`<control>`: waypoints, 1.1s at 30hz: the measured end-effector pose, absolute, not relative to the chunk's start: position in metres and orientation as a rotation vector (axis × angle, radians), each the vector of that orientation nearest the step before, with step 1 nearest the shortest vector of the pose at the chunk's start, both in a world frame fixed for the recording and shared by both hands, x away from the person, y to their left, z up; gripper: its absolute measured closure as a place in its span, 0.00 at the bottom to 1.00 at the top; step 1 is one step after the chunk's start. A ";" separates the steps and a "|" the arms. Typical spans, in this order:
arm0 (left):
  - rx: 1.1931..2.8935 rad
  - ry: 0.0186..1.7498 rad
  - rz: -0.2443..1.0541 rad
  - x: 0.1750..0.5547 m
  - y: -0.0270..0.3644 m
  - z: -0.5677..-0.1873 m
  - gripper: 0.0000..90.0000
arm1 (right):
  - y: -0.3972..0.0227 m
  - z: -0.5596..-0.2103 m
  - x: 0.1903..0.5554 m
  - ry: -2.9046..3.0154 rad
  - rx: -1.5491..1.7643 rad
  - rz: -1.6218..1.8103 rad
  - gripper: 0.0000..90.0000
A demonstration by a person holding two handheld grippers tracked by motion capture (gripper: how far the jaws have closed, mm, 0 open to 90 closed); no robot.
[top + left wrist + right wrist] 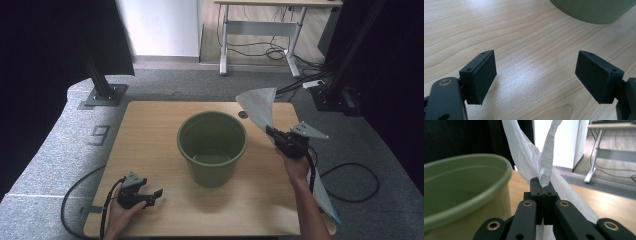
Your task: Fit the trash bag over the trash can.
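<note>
From the high view, a wooden table point(150, 125) holds a green bucket point(212, 147) standing upright near its middle. The right gripper point(272, 132), held in a hand at the right side of the table, is raised just beside the bucket's right rim. Its jaws are pressed together on a thin, pale plastic bag point(260, 107). One part of the bag fans upward and away from the jaws; the rest hangs down past the forearm, towards the table's near right corner. The left gripper point(152, 196) rests low near the table's near left corner, well apart from both the bucket and the bag, with its jaws spread and nothing between them. A large figure "9" point(101, 134) is marked on the grey floor to the left of the table.

In the left gripper view, the two black pads point(484, 77) stand wide apart above bare wood grain. The bucket's lower wall point(594, 11) shows at the top right, well ahead of the pads.

In the right gripper view, the jaws are closed tight, pinching a gathered fold of the plastic bag point(544, 167), which rises from the tips and splits into two translucent flaps. The bucket's rim point(474, 177) sits close on the left, open and upright. No brand or label can be read on the bucket or the bag.
</note>
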State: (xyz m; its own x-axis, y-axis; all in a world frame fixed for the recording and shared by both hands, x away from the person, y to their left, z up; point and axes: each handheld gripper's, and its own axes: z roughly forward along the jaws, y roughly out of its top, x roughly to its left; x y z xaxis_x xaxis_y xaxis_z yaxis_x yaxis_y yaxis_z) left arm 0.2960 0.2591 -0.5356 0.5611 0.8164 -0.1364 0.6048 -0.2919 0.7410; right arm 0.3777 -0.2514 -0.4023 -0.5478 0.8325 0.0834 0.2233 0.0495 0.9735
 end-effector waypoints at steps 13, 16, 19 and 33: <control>2.006 1.165 0.358 0.297 0.258 -0.536 0.19 | -0.258 -0.359 0.359 1.713 0.973 1.634 0.99; 2.009 1.168 0.354 0.297 0.258 -0.536 0.20 | -0.256 -0.348 0.355 1.703 0.941 1.650 0.99; 2.013 1.168 0.352 0.297 0.257 -0.537 0.20 | -0.248 -0.339 0.348 1.718 0.896 1.678 0.99; 2.005 1.182 0.360 0.297 0.259 -0.536 0.19 | -0.208 -0.347 0.324 1.831 0.743 1.748 0.99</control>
